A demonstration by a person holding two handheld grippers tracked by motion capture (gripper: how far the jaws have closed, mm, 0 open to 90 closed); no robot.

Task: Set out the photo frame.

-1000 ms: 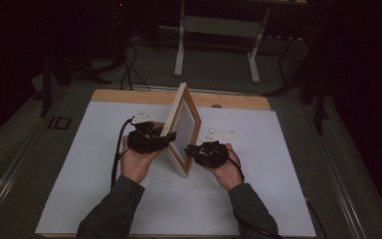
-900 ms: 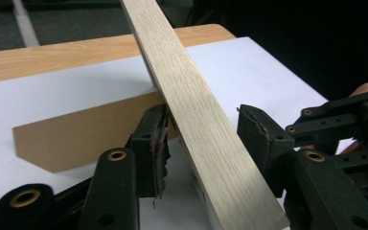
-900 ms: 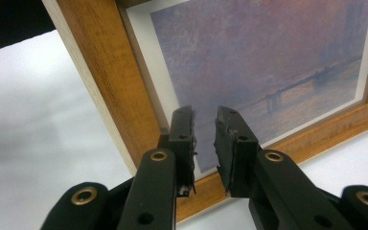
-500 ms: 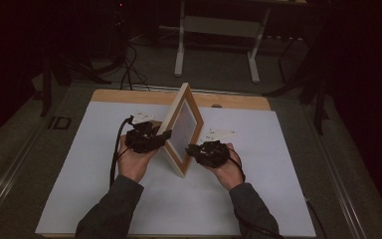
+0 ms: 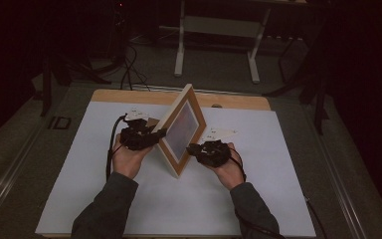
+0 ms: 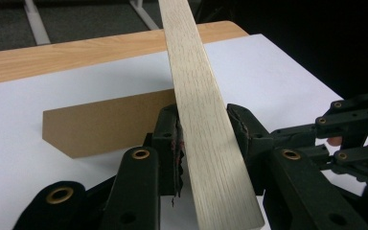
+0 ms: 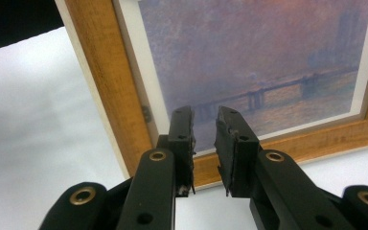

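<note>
A light wooden picture frame point(image 5: 181, 127) stands on edge, slantwise, in the middle of the white table top; its face holds a hazy purple print of a bridge point(image 7: 249, 57). My left gripper point(image 5: 160, 134) comes at it from the left. Its jaws have just been closing and now clamp the frame's narrow side rail point(image 6: 206, 143), a pad on each flat side. My right gripper point(image 5: 191, 148) sits on the right, facing the print. Its jaws point(image 7: 204, 120) stand a narrow gap apart with nothing between them, tips near the lower frame bar.
A brown cardboard panel point(image 6: 105, 120) lies flat on the white sheet behind the frame. The table's bare wooden strip point(image 5: 129, 95) runs along the far edge. Beyond it are a white stand's legs point(image 5: 180, 59) and floor cables point(image 5: 129, 64).
The left gripper's jaws have closed in on the frame's side rail. The frame has swung slightly, showing more of its face to the right. The right hand has stayed put.
</note>
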